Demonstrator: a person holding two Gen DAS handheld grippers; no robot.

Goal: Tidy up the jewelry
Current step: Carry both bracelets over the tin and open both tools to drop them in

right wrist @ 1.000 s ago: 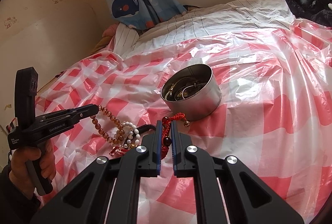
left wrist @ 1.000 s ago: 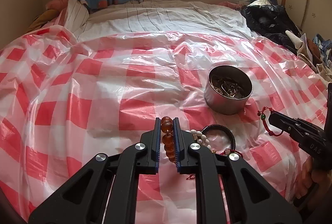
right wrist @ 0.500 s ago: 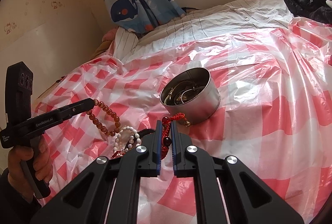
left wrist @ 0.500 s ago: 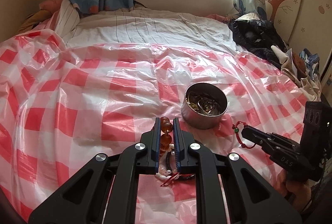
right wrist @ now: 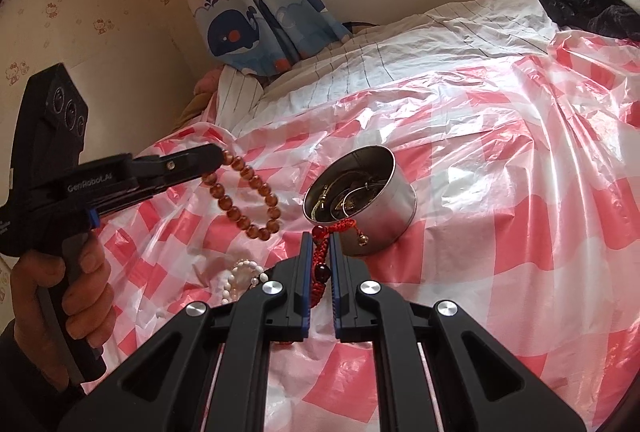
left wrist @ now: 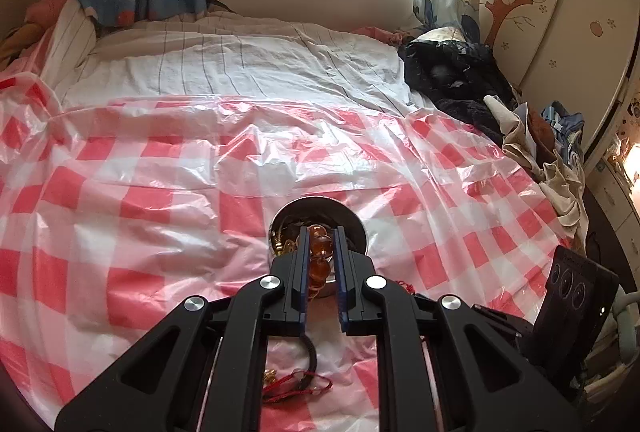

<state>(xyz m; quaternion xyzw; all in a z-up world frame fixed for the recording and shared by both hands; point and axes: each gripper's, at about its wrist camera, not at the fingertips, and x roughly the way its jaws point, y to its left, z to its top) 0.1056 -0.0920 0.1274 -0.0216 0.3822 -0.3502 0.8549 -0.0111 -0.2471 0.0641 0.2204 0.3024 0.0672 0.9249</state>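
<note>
Beside the tin (right wrist: 360, 200), amber bracelet (right wrist: 244, 196) hangs lengthwise downward.

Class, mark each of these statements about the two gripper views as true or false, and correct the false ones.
1. The left gripper is shut on the amber bead bracelet. True.
2. The amber bead bracelet lies flat on the checked plastic sheet. False: it hangs from the left gripper, off the sheet.
3. The right gripper grips a red cord bracelet. True.
4. The metal tin is empty. False: it already holds jewelry.
5. A white bead bracelet lies on the sheet, outside the tin. True.
6. The metal tin has its lid on. False: it stands open.
</note>
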